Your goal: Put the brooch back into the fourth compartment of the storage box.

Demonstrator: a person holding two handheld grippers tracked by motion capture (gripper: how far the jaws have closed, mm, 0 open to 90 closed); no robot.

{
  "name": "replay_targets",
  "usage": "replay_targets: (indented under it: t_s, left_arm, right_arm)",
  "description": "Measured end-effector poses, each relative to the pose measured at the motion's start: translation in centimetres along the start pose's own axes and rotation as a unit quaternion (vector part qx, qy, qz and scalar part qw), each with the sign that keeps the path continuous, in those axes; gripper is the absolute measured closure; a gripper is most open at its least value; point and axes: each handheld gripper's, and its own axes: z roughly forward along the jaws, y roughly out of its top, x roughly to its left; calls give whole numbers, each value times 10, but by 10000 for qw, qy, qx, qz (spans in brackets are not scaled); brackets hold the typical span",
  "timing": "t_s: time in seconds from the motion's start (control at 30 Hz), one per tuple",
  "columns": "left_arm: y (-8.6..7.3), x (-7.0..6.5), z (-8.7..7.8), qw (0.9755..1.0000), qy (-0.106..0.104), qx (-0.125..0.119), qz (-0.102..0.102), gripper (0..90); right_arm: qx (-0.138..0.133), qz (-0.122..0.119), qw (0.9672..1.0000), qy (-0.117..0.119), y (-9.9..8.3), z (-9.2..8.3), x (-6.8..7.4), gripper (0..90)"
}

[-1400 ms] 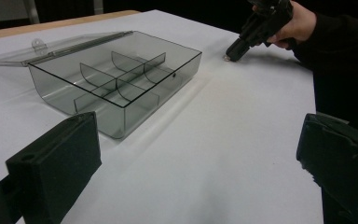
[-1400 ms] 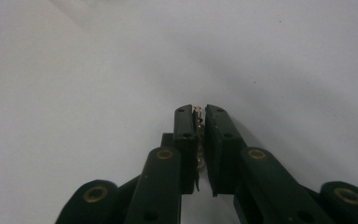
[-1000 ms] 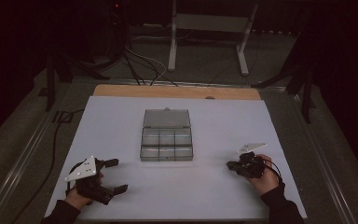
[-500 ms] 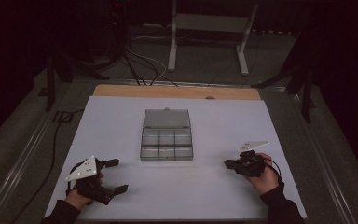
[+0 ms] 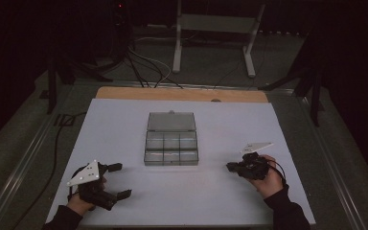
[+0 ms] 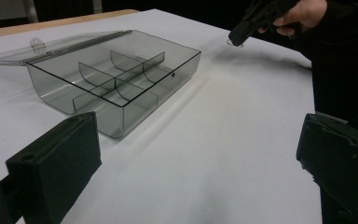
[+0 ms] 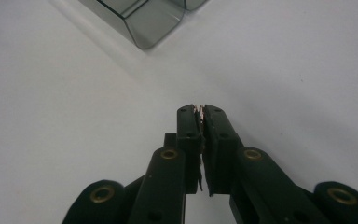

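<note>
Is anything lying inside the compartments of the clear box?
No, the left gripper view shows every compartment of the clear box bare, with its lid folded open behind it.

You wear dark long sleeves point(image 5: 287, 211) and carry a black two-jaw tool in each hand. Your left gripper point(image 5: 117, 181) bears a grey three-cornered plate point(image 5: 84, 173); your right gripper point(image 5: 232, 166) carries another, and a thin black cable point(image 5: 279, 168). Brass-coloured rivets point(image 7: 169, 153) stud the right gripper's black linkage arms.
</note>
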Motion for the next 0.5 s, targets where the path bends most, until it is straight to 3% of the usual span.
replay_targets:
  t_s: [0.5]
  left_arm:
    - [0, 0, 0, 10000, 1, -13, 13, 12]
  right_arm:
    - [-44, -188, 9997, 149, 19, 5, 9, 854]
